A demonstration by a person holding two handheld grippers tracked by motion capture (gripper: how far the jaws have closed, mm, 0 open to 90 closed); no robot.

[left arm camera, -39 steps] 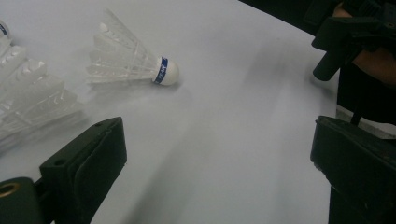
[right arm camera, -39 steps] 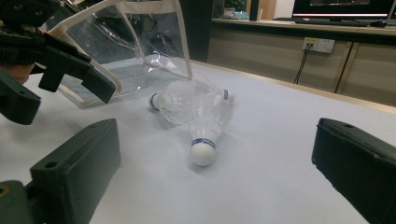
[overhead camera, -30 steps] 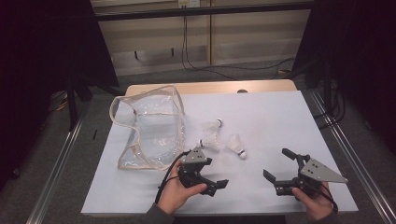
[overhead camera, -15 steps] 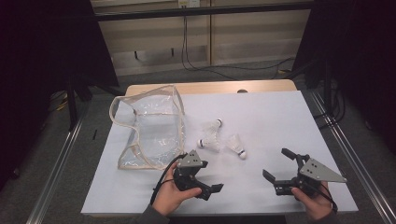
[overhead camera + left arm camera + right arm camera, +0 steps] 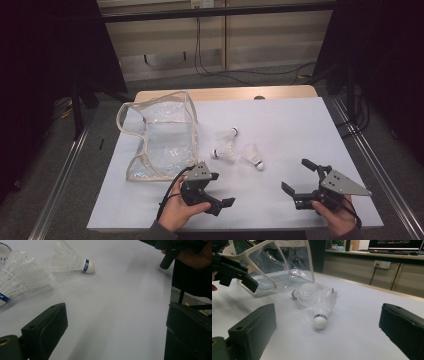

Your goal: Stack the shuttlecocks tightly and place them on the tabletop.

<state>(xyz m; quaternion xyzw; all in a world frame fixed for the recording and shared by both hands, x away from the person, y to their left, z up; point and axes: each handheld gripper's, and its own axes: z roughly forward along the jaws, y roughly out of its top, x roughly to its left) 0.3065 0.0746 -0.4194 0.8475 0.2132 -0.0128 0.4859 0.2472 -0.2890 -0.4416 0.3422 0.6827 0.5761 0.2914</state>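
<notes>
Here, three white shuttlecocks lie in a loose cluster near the middle of the counter point(image 5: 300, 125), which is covered in a pale sheet. The nearest shuttlecock point(image 5: 251, 156) lies on its side with its cork tip pointing toward the person's edge; in the right gripper view it point(image 5: 322, 312) sits straight ahead between the two black jaws, its blue-banded cork closest to the camera. Just beside it, to its left in the high view, lies a second shuttlecock point(image 5: 223, 153), and a third shuttlecock point(image 5: 229, 136) rests a little farther back, its feathers overlapping or touching those of the second (the frames are too soft to say which).

To the left of the cluster stands a clear plastic bag point(image 5: 160, 135) with pale trim, its mouth open upward and its near edge close to the left hand-held gripper point(image 5: 220, 190). That gripper is held just above the counter near the front edge, its jaws spread wide with nothing between them; the left gripper view looks across bare sheet, with the nearest shuttlecock point(image 5: 72, 263) up ahead and the feathers of another at the left border.

The right hand-held gripper point(image 5: 299, 176) sits over the front right part of the counter, well apart from the left one, jaws likewise parted and empty, pointing toward the shuttlecocks. Both grippers stand clear of all three.
</notes>
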